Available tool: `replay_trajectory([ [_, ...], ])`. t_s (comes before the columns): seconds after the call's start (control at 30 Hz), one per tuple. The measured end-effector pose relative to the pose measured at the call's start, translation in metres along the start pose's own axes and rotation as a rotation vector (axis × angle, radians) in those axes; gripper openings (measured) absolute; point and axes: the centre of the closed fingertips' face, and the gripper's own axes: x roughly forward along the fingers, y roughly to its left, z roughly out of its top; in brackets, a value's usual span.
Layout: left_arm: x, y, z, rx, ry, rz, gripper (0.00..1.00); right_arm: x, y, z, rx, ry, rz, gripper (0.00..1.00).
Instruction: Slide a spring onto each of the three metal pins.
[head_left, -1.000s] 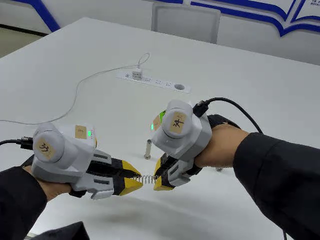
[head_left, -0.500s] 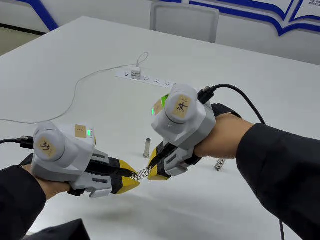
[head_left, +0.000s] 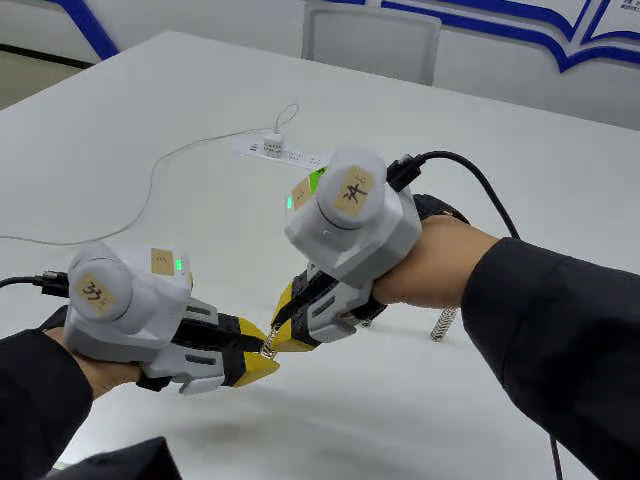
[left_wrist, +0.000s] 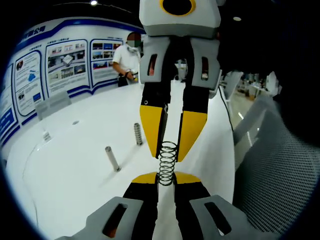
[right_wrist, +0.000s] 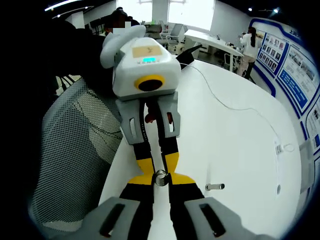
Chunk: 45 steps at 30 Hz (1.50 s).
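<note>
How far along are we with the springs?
Done: possibly one; a coiled upright piece on the table may be a sprung pin, unclear. In hand: one spring, gripped at its ends by the left gripper and right gripper. Left: the bare pin standing nearby, at least.

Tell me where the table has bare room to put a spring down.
Bare: the near strip of table below both grippers, and the stretch between the white cable and the left gripper. Crowded: where left and right gripper pinch the held spring, with a loose spring beside the right sleeve.
</note>
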Motion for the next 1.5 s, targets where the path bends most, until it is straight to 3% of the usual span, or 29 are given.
replay_trajectory([
  [0.27, -0.001, 0.005, 0.000, -0.009, -0.002, 0.020, 0.12, -0.002, -0.006, -0.003, -0.003, 0.016, -0.010, 0.12],
  [0.53, -0.002, 0.011, -0.003, -0.039, 0.004, 0.044, 0.21, -0.012, -0.021, -0.010, 0.009, 0.036, -0.041, 0.12],
  [0.9, -0.004, 0.017, -0.003, -0.070, -0.003, 0.073, 0.32, -0.026, -0.054, -0.020, 0.029, 0.072, -0.107, 0.12],
  [1.07, -0.005, 0.020, -0.004, -0.098, -0.006, 0.089, 0.38, -0.029, -0.076, -0.024, 0.062, 0.081, -0.147, 0.12],
  [1.23, -0.006, 0.022, -0.006, -0.122, -0.001, 0.096, 0.44, -0.028, -0.094, -0.025, 0.075, 0.098, -0.178, 0.12],
  [1.5, -0.007, 0.026, -0.007, -0.142, -0.006, 0.108, 0.49, -0.019, -0.108, -0.032, 0.098, 0.133, -0.179, 0.12],
])
